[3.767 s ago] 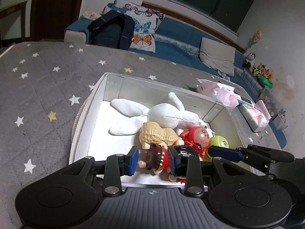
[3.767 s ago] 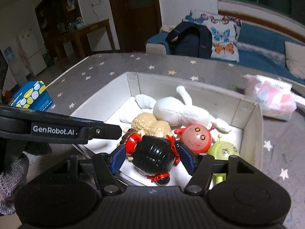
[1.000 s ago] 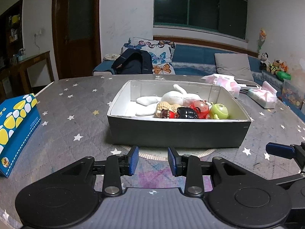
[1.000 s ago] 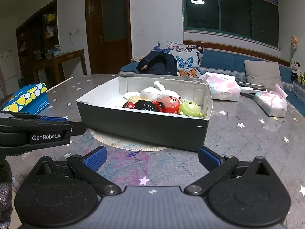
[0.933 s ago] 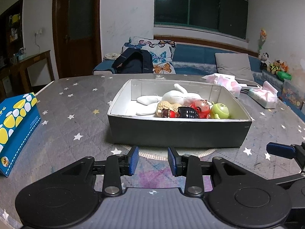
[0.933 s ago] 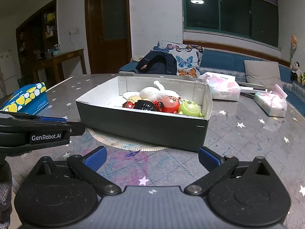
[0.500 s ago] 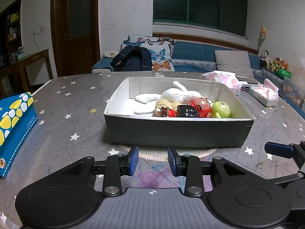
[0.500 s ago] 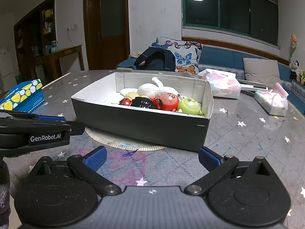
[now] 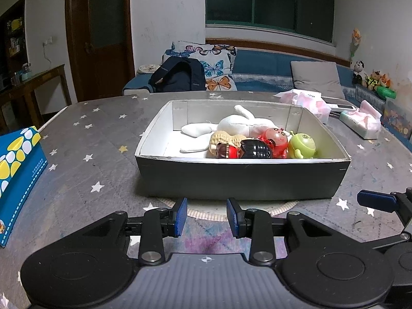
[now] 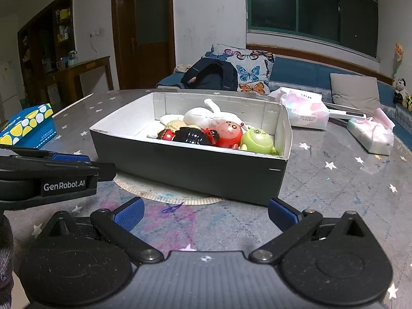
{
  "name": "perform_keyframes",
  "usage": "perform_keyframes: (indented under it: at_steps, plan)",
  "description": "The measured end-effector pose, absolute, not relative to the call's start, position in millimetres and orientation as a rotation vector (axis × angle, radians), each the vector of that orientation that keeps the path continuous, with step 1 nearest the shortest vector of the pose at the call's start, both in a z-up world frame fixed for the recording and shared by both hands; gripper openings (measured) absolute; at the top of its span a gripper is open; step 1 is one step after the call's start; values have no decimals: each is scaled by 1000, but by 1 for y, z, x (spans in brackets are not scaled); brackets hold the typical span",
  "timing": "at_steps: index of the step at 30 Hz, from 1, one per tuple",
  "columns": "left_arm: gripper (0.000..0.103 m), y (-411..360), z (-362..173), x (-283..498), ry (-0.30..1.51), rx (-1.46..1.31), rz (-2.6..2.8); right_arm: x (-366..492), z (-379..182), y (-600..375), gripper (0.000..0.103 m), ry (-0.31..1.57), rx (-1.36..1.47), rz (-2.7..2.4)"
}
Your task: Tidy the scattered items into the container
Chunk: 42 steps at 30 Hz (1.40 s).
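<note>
Ahead of my left claw (image 9: 206, 216) sits the box (image 9: 242, 177) on a round mat (image 9: 280, 209). Inside it, the plush rabbit (image 9: 242, 126) lies behind the peanut toy (image 9: 221, 141), doll (image 9: 255, 149), round-headed figure (image 9: 276, 139) and alien toy (image 9: 302, 146). Tissue carton (image 9: 18, 170) far left; tissue packs (image 10: 306, 110) beyond-right of my right claw (image 10: 204, 215).

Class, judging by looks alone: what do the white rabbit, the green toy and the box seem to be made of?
White rabbit: soft fabric, matte, limp limbs.
Green toy: probably hard plastic, smooth with glossy highlights.
Box: likely cardboard, thin folded walls, dark matte outside, white inside.
</note>
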<state>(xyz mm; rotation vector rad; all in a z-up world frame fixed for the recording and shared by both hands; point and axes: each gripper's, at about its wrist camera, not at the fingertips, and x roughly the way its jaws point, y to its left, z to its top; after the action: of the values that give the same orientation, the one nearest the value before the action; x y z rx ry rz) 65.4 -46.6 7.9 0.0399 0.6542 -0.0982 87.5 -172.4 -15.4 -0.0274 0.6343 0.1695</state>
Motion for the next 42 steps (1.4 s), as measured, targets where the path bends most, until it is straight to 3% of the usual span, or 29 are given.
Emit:
perform_keyframes:
  at_steps: [42]
  plan:
    - [36, -61, -6, 99, 707, 87, -115, 119, -31, -177, 103, 706, -6, 161]
